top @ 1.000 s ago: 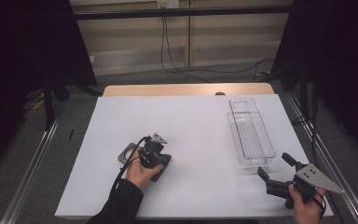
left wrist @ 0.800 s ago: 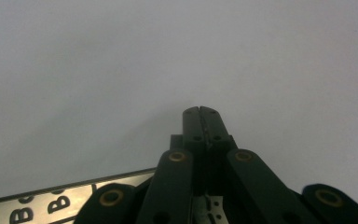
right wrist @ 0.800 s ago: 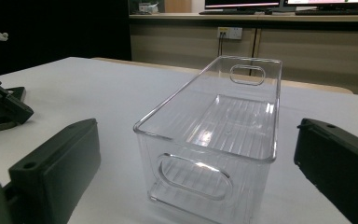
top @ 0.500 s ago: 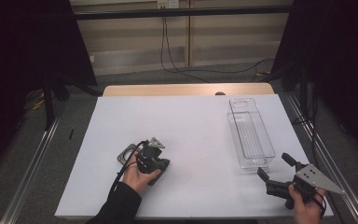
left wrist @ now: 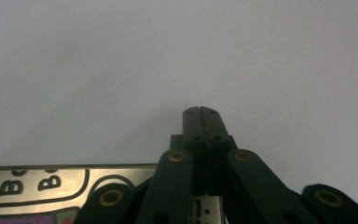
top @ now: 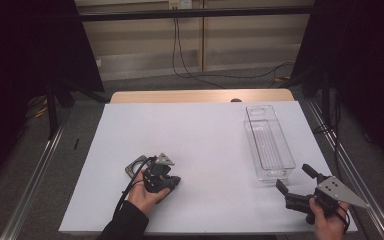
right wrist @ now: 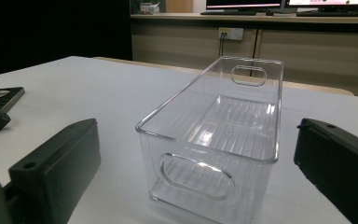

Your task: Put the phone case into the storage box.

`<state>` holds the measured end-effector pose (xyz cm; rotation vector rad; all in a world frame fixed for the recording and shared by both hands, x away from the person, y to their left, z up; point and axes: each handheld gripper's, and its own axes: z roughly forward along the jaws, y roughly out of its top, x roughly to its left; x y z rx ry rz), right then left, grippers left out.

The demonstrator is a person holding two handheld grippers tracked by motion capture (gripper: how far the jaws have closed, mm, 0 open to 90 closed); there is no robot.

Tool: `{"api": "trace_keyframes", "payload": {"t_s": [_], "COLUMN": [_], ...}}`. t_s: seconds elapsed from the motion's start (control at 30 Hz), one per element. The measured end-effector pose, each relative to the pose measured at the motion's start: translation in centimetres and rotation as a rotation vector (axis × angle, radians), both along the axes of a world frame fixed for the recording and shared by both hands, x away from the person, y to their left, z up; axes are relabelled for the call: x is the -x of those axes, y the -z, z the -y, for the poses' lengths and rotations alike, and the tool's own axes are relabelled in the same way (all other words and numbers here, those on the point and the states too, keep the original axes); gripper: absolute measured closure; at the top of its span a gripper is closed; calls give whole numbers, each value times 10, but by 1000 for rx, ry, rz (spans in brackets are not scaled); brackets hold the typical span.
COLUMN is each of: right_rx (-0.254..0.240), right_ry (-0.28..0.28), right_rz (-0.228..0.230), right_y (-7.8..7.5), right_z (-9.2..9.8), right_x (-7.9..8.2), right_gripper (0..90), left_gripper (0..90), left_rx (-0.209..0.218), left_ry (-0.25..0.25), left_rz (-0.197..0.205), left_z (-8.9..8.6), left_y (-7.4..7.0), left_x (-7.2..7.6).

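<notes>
Left gripper (left wrist: pixel 199 111): jaws pressed together with nothing between them, tips low over the white table (top: pixel 205 135); a flat dark-framed packet (top: pixel 136 166) with printed lettering lies just beside it, on its outer side. Right gripper (top: pixel 296 183): jaws spread wide and empty, aimed at the near end of the clear plastic bin (right wrist: pixel 223 135); the bin stands upright and empty, close ahead of the tips and apart from them.

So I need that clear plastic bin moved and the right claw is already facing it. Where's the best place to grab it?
Probably the near end wall of the clear bin, coming from the right claw side: one jaw inside, one outside, over the rim above the oval handle cutout. The bin stands upright and empty.
</notes>
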<state>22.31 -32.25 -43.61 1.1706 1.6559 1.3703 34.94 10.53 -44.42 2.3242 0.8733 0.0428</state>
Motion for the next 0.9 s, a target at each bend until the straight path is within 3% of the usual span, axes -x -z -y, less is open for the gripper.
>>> {"api": "trace_keyframes", "payload": {"t_s": [0.37,0.73,0.9], "right_rx": [0,-2,-2], "right_ry": [-2,-3,-2], "right_rz": [0,-1,0], "right_y": [0,0,0], "right_z": [0,-1,-1], "right_x": [0,0,0], "right_gripper": [0,0,0], "left_gripper": [900,900,900], "left_rx": [0,12,17], "left_ry": [-4,3,-22], "left_rz": [22,-4,-5], "left_z": [-1,-7,-8], "left_y": [1,0,0], "left_x": [4,8,13]}}
